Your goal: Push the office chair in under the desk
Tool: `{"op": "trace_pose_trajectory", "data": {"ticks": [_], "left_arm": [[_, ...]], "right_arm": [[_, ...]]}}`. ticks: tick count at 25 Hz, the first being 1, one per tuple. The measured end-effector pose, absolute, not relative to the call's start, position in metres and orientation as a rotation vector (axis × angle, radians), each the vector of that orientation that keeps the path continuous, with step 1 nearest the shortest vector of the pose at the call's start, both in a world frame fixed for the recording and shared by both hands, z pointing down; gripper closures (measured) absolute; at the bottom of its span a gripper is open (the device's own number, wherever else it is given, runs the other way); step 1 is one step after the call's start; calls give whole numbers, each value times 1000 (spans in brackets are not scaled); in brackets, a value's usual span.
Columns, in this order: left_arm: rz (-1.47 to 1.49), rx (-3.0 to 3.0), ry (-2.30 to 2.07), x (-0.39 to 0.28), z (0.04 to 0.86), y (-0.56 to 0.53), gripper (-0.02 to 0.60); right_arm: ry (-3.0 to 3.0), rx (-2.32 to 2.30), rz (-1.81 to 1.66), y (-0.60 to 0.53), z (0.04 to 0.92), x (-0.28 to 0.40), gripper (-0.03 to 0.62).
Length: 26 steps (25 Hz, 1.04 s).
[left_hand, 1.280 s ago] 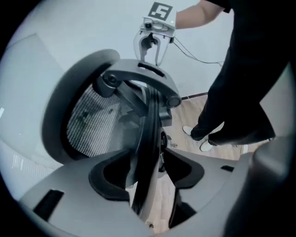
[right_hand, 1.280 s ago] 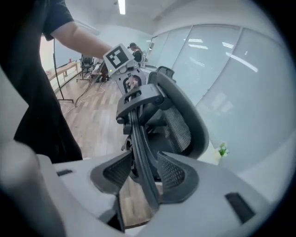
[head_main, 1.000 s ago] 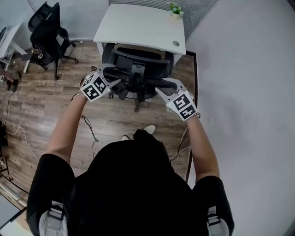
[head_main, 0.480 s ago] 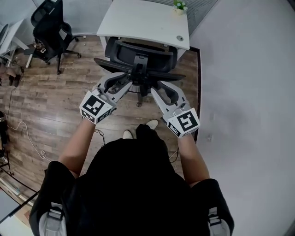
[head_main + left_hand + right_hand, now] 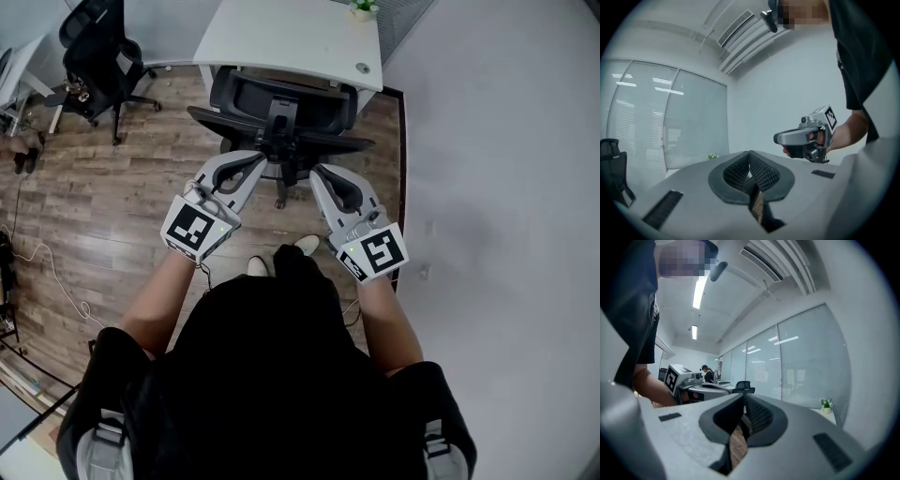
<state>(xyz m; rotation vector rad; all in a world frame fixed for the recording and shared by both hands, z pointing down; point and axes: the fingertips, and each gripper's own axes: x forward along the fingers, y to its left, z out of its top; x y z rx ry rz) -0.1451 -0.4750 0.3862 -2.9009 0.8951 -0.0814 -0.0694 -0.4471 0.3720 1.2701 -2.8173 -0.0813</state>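
The black office chair (image 5: 281, 101) stands at the front edge of the white desk (image 5: 291, 42), its seat partly under the top. My left gripper (image 5: 260, 158) and right gripper (image 5: 315, 174) hover side by side a little short of the chair's back, touching nothing. Both have just been closing, with nothing between their jaws. In the left gripper view the left gripper (image 5: 749, 166) has its pads meeting, and the right gripper (image 5: 806, 137) shows beyond it. In the right gripper view the right gripper (image 5: 743, 405) also has its pads together.
A second black chair (image 5: 94, 47) stands at the far left by another desk. Cables (image 5: 47, 272) trail over the wooden floor on the left. A grey wall (image 5: 497, 187) runs along the right. A small potted plant (image 5: 362, 7) sits on the desk's far corner.
Both grippers have come off the chair and drawn back toward the person. Their jaws, wide open a second ago, are now closed. The chair stays at the desk.
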Motion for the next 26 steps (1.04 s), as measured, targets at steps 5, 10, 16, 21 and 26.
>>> {"op": "trace_pose_trajectory", "data": {"ticks": [5, 10, 16, 21, 26], "left_arm": [[-53, -2905, 893, -140, 377, -462, 588], [-40, -2910, 886, -135, 373, -458, 588], [-28, -2920, 879, -132, 367, -454, 588], [-34, -2907, 878, -132, 370, -454, 588], [-57, -2905, 881, -132, 373, -456, 588]], "right_arm": [[-2828, 1275, -102, -437, 362, -68, 579], [-2831, 1280, -108, -432, 361, -65, 592], [-2829, 1283, -92, -427, 361, -63, 592], [-2827, 1284, -84, -426, 363, -62, 592], [-2823, 1288, -86, -428, 366, -61, 592]]}}
